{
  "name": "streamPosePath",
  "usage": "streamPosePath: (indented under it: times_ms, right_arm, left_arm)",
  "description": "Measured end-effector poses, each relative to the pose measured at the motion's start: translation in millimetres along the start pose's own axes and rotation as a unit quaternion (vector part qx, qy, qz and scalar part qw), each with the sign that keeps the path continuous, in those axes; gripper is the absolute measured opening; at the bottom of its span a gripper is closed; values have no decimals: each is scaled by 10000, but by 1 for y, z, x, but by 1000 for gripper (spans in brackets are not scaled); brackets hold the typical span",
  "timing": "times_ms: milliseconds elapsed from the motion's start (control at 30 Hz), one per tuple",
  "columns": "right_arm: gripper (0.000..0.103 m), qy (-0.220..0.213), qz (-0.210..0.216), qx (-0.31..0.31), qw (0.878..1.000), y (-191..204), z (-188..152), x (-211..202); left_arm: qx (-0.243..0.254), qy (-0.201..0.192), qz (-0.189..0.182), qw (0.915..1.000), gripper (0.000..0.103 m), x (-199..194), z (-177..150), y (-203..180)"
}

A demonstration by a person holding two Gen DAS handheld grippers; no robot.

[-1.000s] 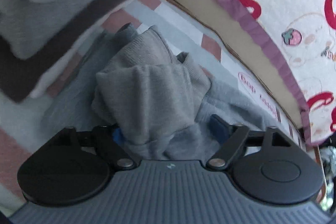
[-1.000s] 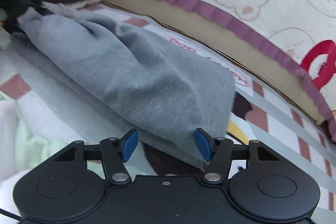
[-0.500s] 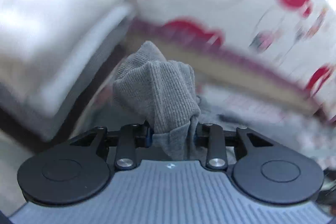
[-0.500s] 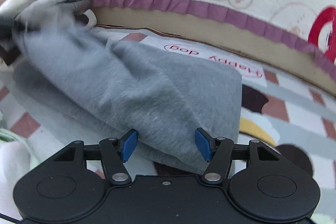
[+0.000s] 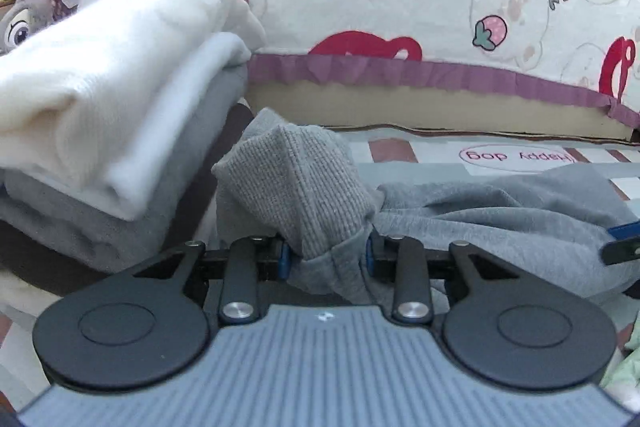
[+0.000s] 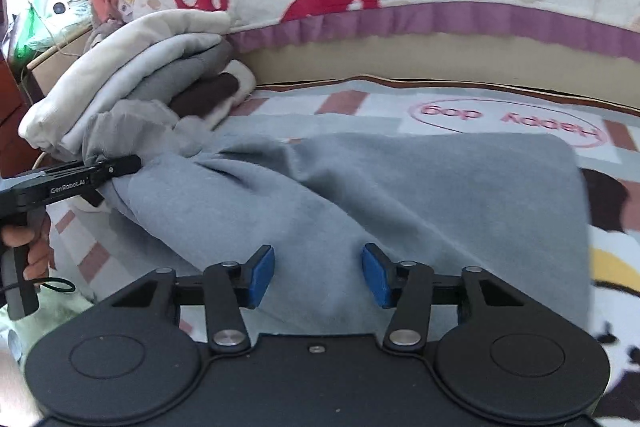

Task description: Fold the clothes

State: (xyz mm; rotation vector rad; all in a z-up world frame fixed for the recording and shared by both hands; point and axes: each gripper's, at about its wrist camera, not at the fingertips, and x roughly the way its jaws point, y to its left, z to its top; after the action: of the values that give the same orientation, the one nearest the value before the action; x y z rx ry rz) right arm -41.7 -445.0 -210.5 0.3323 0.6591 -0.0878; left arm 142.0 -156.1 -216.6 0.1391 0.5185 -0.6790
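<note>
The left gripper point(image 5: 326, 253) has clamped and lifted the grey garment's point(image 5: 296, 187) ribbed cuff.

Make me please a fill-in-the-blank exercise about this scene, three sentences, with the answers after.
1. The left gripper is shut on the ribbed cuff of the ____ sweatshirt.
2. The right gripper is ____, with the sweatshirt lying between its blue pads.
3. The top garment on the folded clothes stack is ____ in colour.

Missing words: grey; open; white
</note>
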Motion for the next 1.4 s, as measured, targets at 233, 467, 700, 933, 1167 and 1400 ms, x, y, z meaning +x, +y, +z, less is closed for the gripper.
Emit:
streamPosePath:
  times_ms: [233, 467, 700, 933, 1167, 1400]
  right_arm:
    - [56, 391, -168, -704, 9966, 25, -5, 30]
    - [56, 392, 139, -749, 9963, 33, -1, 33]
    - [56, 403, 429, -816, 9949, 42, 3, 37]
    - [59, 675, 286, -1484, 9862, 55, -1, 39]
    - [65, 87, 275, 293, 9992, -42, 3, -30]
    - [68, 82, 85, 2644, 9643, -172, -40, -74]
  left_arm:
    - [-386, 530, 52, 9978, 52, -10, 4, 14]
    - [-40, -8, 575, 9983, 52, -55, 17, -2]
    - [752, 538, -182, 9955, 52, -22, 8, -42]
    - [-134, 1327, 82, 9910, 48, 5, -6, -21]
    - [-29, 1023, -427, 9938, 48, -22, 36, -52]
    - [667, 1143, -1565, 9788, 48, -4, 51, -124]
